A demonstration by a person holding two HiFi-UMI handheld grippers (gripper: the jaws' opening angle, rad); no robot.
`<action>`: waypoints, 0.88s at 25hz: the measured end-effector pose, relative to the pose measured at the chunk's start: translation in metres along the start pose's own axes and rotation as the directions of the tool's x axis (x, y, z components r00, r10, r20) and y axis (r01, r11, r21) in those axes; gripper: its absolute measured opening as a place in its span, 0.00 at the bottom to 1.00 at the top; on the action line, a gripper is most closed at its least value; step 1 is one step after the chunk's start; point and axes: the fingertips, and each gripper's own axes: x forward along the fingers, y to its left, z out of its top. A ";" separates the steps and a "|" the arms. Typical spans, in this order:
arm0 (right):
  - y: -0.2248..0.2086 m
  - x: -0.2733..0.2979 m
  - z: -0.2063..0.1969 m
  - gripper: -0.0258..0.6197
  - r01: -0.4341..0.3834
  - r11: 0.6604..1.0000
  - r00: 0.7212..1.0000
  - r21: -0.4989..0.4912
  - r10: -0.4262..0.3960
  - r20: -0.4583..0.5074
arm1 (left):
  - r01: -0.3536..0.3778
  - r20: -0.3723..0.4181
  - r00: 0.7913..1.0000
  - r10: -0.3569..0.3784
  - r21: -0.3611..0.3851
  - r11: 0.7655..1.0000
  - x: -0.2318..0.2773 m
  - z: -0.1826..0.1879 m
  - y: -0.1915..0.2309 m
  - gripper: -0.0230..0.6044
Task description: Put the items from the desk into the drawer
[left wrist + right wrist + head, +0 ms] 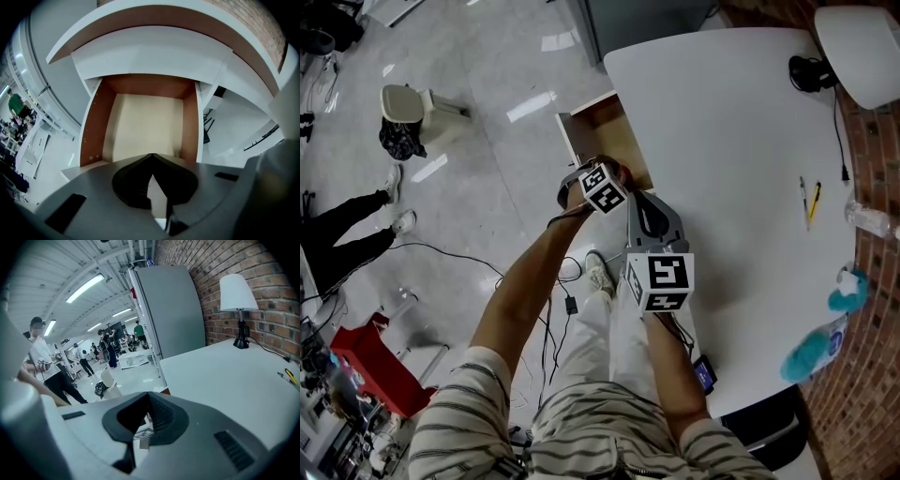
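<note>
The tabletop (pixel 741 122) is seen in white, the drawer (pixel 147 124) in brown with a beige bottom. The shirt (pixel 581 427) is striped and the wall (pixel 267 268) is red brick.

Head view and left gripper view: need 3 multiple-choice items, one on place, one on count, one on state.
1. Where is the left gripper?
A) over the open drawer
B) over the lamp
C) over the bottle

2. How many pens lie on the desk?
A) one
B) two
C) four

3. How do the left gripper's fingers stand?
A) wide apart
B) shut on a cable
C) shut, with nothing between them

Answers:
1. A, since the left gripper view looks straight down into the drawer.
2. B, since one yellow pen and one dark pen lie side by side in the head view.
3. C, since the tips meet and only the drawer's bare floor shows beyond them.
</note>
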 end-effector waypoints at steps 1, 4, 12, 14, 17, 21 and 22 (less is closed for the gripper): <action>0.000 -0.001 0.000 0.06 0.001 1.000 1.000 0.001 -0.001 -0.001 | -0.004 0.007 1.000 0.004 -0.007 1.000 -0.004 0.000 0.000 0.05; 0.001 -0.004 0.001 0.06 0.007 1.000 1.000 0.002 -0.007 0.000 | -0.019 0.023 1.000 0.020 -0.036 0.999 -0.018 0.003 0.000 0.04; 0.006 -0.013 0.017 0.06 0.020 1.000 0.999 0.006 -0.020 0.026 | -0.072 0.105 0.991 0.083 -0.106 0.992 -0.067 0.023 0.008 0.04; 0.007 -0.016 0.021 0.06 0.024 1.000 0.999 0.005 -0.025 0.032 | -0.084 0.133 0.986 0.100 -0.125 0.989 -0.082 0.029 0.011 0.04; 0.008 -0.023 0.029 0.06 0.034 0.999 0.999 0.011 -0.035 0.040 | -0.095 0.170 0.978 0.120 -0.150 0.984 -0.104 0.039 0.011 0.04; 0.012 -0.035 0.038 0.06 0.040 0.999 0.998 0.026 -0.041 0.053 | -0.113 0.220 0.963 0.154 -0.190 0.975 -0.137 0.050 0.011 0.04; 0.013 -0.036 0.040 0.06 0.040 0.999 0.998 0.024 -0.041 0.055 | -0.118 0.231 0.959 0.165 -0.204 0.972 -0.145 0.052 0.012 0.04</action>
